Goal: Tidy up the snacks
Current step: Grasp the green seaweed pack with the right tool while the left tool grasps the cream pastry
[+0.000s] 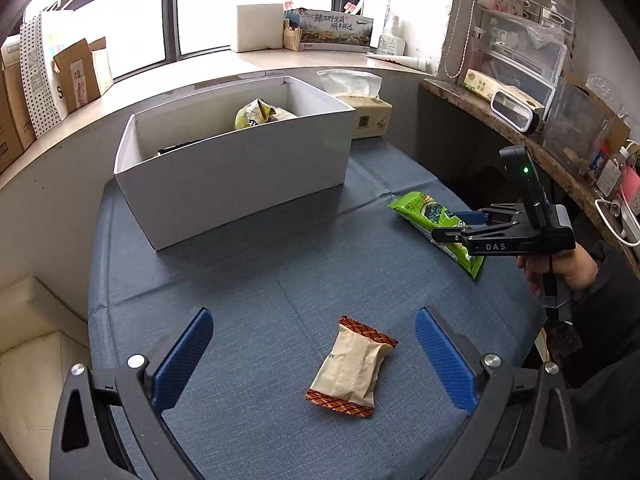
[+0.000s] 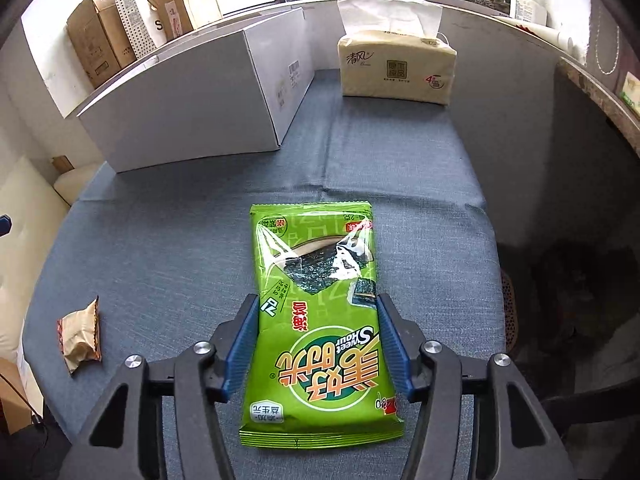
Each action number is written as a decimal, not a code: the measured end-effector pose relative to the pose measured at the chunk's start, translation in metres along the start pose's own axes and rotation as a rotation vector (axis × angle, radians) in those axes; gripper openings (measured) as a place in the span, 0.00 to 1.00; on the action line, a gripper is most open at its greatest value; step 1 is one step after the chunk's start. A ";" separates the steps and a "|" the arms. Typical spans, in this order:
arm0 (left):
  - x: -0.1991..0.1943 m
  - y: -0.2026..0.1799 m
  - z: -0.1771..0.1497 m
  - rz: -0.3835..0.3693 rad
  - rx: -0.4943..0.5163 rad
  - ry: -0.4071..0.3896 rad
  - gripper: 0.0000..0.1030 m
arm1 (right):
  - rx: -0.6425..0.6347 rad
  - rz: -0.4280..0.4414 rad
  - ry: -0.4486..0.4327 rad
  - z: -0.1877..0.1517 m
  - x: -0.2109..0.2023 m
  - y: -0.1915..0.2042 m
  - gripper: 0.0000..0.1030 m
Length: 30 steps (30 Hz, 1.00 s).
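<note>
R gripper [image 2: 316, 344] clamps green seaweed pack [image 2: 316, 320] lengthwise along fingers; L gripper [image 1: 314, 356] wide open.

The white rectangular cardboard box [image 1: 224, 184] hides most of its contents behind its near wall: only the top of a crumpled yellow-green snack bag [image 1: 260, 114] and a dark edge show. In the left wrist view, the right gripper [image 1: 452, 226] covers the middle of the glossy green seaweed packet [image 1: 420, 208].
</note>
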<state>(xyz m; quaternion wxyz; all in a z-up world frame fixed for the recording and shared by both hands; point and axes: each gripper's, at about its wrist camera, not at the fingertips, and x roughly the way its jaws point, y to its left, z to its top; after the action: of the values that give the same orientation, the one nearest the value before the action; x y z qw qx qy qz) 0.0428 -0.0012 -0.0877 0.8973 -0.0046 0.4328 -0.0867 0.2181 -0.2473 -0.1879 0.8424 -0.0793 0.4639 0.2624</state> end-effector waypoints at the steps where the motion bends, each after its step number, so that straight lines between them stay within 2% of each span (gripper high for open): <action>1: 0.003 -0.002 0.000 -0.014 0.014 0.009 1.00 | 0.004 0.003 -0.006 -0.001 -0.003 -0.001 0.59; 3: 0.012 -0.008 -0.003 -0.040 0.050 0.027 1.00 | 0.012 -0.003 -0.024 0.002 -0.008 -0.001 0.59; 8: 0.061 -0.027 -0.017 -0.086 0.164 0.177 1.00 | 0.016 0.031 -0.087 0.005 -0.036 0.004 0.59; 15: 0.102 -0.031 -0.032 -0.080 0.206 0.283 0.98 | -0.001 0.055 -0.157 0.006 -0.073 0.016 0.60; 17: 0.100 -0.031 -0.037 -0.059 0.220 0.260 0.89 | -0.004 0.059 -0.161 0.005 -0.078 0.018 0.60; 18: 0.097 -0.029 -0.036 -0.059 0.212 0.251 0.76 | -0.006 0.058 -0.162 0.006 -0.078 0.018 0.60; 19: 0.094 -0.025 -0.035 -0.057 0.198 0.247 0.59 | -0.005 0.060 -0.162 0.006 -0.079 0.017 0.60; 20: 0.091 -0.021 -0.033 -0.059 0.178 0.247 0.50 | -0.004 0.065 -0.160 0.006 -0.078 0.018 0.61; 25: 0.082 0.008 -0.031 -0.073 0.035 0.236 0.49 | -0.004 0.083 -0.150 0.005 -0.072 0.022 0.61; 30: 0.034 0.019 -0.020 -0.060 -0.043 0.131 0.49 | -0.021 0.108 -0.148 0.005 -0.069 0.033 0.61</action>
<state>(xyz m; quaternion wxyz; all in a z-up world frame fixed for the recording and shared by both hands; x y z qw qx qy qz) 0.0508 0.0137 -0.1286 0.8639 -0.0313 0.4918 -0.1044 0.1749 -0.2431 -0.1245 0.8582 -0.0435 0.4010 0.3174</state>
